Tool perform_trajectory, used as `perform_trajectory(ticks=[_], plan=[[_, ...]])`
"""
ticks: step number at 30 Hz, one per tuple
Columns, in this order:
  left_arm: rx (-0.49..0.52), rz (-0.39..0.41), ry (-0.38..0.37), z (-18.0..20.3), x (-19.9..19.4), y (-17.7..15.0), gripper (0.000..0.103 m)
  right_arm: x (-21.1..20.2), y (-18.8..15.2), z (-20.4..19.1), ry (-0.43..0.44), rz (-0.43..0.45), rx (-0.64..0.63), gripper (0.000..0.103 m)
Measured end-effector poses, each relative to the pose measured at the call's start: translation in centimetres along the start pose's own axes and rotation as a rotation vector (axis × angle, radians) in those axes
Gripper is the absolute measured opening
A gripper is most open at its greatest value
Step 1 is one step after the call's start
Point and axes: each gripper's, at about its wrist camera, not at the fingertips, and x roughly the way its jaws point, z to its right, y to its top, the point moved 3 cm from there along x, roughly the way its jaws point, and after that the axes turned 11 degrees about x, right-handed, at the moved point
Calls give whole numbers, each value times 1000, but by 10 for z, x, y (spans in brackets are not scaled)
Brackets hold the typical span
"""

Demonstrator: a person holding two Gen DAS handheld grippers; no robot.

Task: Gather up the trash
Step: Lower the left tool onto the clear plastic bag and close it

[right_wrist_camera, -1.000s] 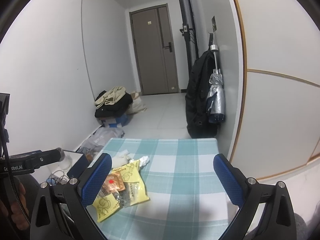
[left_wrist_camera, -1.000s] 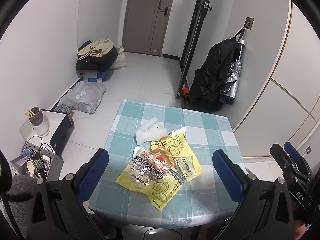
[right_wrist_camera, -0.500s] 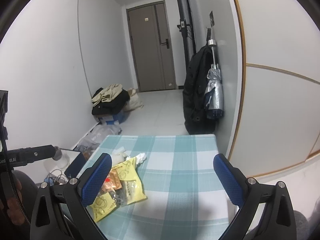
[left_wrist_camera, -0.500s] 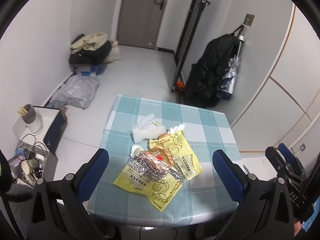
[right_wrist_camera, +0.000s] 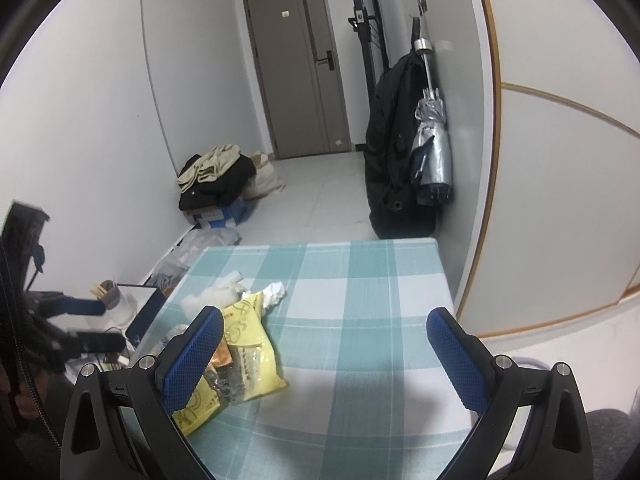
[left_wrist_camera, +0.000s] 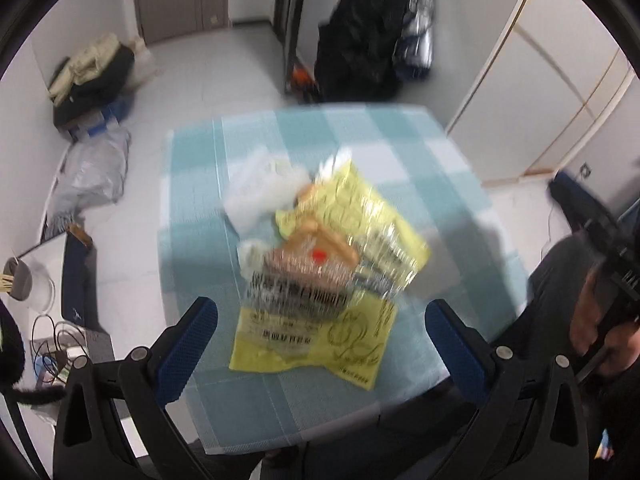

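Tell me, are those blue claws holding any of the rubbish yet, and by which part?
Nothing is held. The left gripper and right gripper are both open above the table; the yellow wrappers lie there ungripped.

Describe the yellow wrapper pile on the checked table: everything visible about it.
The yellow wrapper pile is crinkled, glossy plastic packaging: yellow sheets with dark print and swirl drawings, and a clear printed wrapper lying on top over something orange-brown with a red spot. It lies flat on the teal-and-white checked tablecloth, towards its left side, touching white crumpled trash behind it. Neither gripper touches it; the left-wrist view is motion-blurred.
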Motion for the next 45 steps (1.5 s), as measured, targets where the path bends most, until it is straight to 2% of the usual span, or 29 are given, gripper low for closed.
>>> perform_trajectory(ticks=[2,4,13,17,19,22,24,26,31,33,36,45], plan=[[7,-31,-26,-1,10,-2,102,4,-1,1,-4,-3,-1,102],[12,-54,-6,-5,19,-3,102,8,-1,2,1,-13,4,102],[-24,-115,-42,-27,41,-8,102,26,-3,5,9,-56,26,102],[-4,-152,-1,-26,54,-10,102,28,-2,8,18,-60,43,102],[1,-160,-8,-26,56,-11,98,29,-1,10,28,-61,51,102],[22,-167,-5,-26,57,-13,91,29,0,10,30,-60,48,102],[29,-178,-8,-26,59,-14,70,29,0,11,35,-63,55,102],[26,-184,-12,-27,59,-15,58,30,1,11,38,-63,61,102],[33,-146,10,-29,51,-14,40,27,1,12,44,-60,71,102],[23,-136,2,-30,50,-13,27,26,1,12,40,-56,66,102],[8,-129,-1,-29,47,-13,16,23,0,13,36,-53,68,102],[24,-101,-17,-18,31,-13,2,19,1,21,22,-45,105,102]])
